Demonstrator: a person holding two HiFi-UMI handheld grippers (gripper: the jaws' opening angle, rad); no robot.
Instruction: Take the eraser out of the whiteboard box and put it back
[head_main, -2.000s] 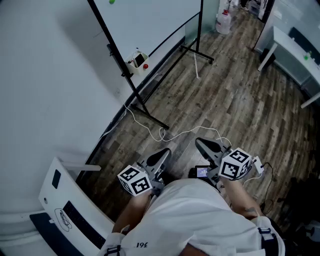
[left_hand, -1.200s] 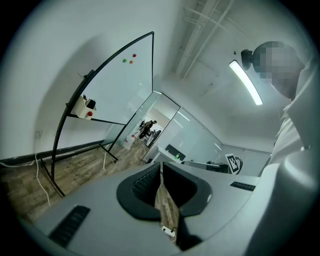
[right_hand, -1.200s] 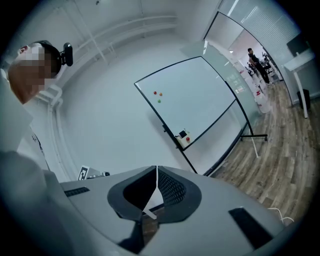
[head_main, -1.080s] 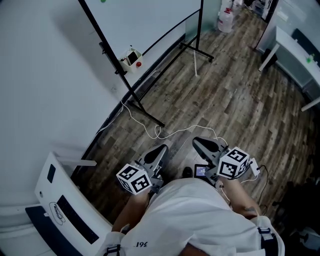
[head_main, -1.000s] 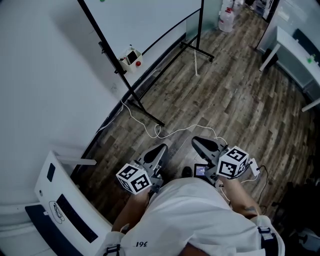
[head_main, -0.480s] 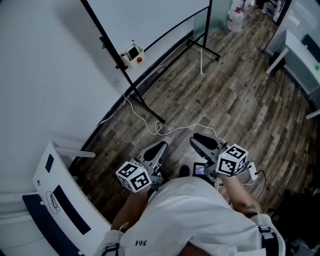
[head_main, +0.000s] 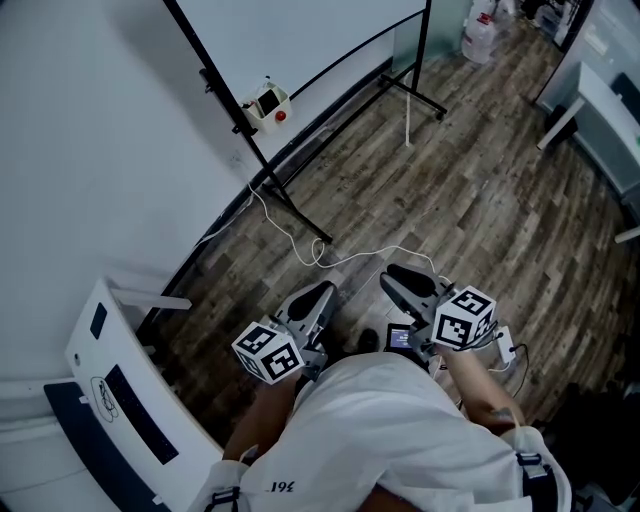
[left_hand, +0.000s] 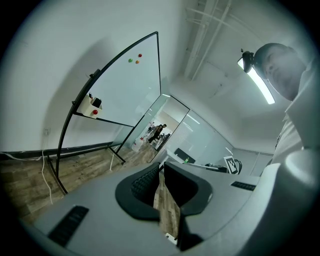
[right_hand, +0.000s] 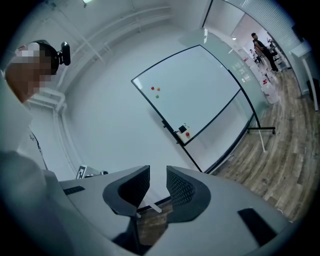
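Note:
The whiteboard (head_main: 300, 40) stands on a black frame against the left wall. A small white box (head_main: 266, 103) hangs on the frame. It holds a dark eraser (head_main: 268, 100) and a red round piece. The box also shows far off in the left gripper view (left_hand: 92, 106) and the right gripper view (right_hand: 183, 132). My left gripper (head_main: 322, 296) (left_hand: 161, 172) and right gripper (head_main: 398, 280) (right_hand: 158, 176) are held close to the person's body, well short of the box. Both jaws have just been opening and nothing is between them. The left gap is narrow and the right gap is wider.
A white cable (head_main: 330, 262) loops over the wood floor beside the stand's black foot (head_main: 300, 220). A white and dark chair-like object (head_main: 120, 390) stands at the lower left. A water jug (head_main: 483, 32) and a desk (head_main: 610, 110) lie far right. A person (right_hand: 260, 45) stands in the distance.
The head view has drifted, so the stand, box and jug sit slightly further right and higher. Both grippers stay in front of the body with little movement.

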